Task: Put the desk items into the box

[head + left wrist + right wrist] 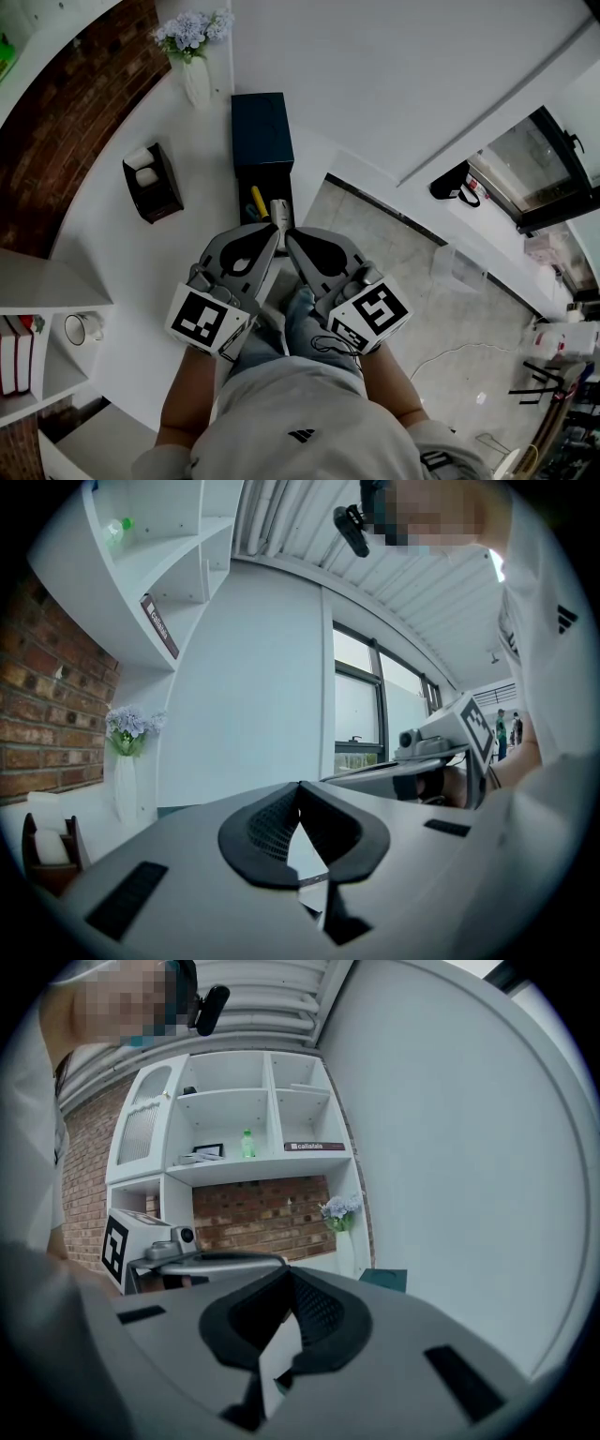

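Left claw (271, 234) and right claw (292, 236), both closed and empty, sit tip beside tip at the near end of the open dark box (241, 187) on the desk (112, 239), a yellow item (258, 203) inside, a flower vase (195, 80) beyond

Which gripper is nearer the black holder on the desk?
Left. The left gripper sits lower right of the holder in head view; the right gripper is farther right.

Pale grey T-shirt (300, 422) (small dark logo on the chest) over blue jeans (302, 323). The left tongs (273, 231) and right tongs (290, 235) are grey, each bearing a white cube (208, 319) with black square markers.
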`<state>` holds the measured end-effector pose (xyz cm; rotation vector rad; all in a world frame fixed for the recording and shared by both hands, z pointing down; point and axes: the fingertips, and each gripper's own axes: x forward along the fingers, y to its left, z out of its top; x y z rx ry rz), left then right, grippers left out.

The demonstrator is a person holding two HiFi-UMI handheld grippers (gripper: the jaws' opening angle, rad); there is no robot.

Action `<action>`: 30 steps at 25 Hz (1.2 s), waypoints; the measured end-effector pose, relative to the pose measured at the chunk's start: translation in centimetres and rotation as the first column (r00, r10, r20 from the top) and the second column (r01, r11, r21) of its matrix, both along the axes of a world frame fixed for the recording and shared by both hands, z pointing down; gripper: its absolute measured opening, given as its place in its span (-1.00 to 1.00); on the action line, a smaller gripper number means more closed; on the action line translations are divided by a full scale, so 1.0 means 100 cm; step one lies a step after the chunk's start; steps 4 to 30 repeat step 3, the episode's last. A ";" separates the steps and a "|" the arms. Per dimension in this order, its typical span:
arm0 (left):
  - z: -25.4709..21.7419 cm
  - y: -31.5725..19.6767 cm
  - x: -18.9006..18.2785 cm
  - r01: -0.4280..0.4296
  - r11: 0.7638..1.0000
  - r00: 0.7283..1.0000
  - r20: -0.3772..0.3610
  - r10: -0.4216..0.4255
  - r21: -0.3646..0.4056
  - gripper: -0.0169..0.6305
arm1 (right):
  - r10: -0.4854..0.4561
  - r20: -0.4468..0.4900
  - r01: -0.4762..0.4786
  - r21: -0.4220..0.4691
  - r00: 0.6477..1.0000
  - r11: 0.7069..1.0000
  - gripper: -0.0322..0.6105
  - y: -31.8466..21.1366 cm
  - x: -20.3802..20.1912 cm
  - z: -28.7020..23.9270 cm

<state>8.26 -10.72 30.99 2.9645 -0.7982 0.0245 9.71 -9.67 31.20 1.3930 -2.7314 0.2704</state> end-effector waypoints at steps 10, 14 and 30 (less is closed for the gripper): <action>0.000 0.001 0.000 -0.002 1.000 1.000 0.000 0.002 0.001 -0.91 | 0.001 -0.001 -0.001 0.000 1.000 1.000 -0.88 0.001 0.000 0.000; 0.000 0.001 0.000 -0.002 1.000 1.000 0.000 0.002 0.001 -0.91 | 0.001 -0.001 -0.001 0.000 1.000 1.000 -0.88 0.001 0.000 0.000; 0.000 0.001 0.000 -0.002 1.000 1.000 0.000 0.002 0.001 -0.91 | 0.001 -0.001 -0.001 0.000 1.000 1.000 -0.88 0.001 0.000 0.000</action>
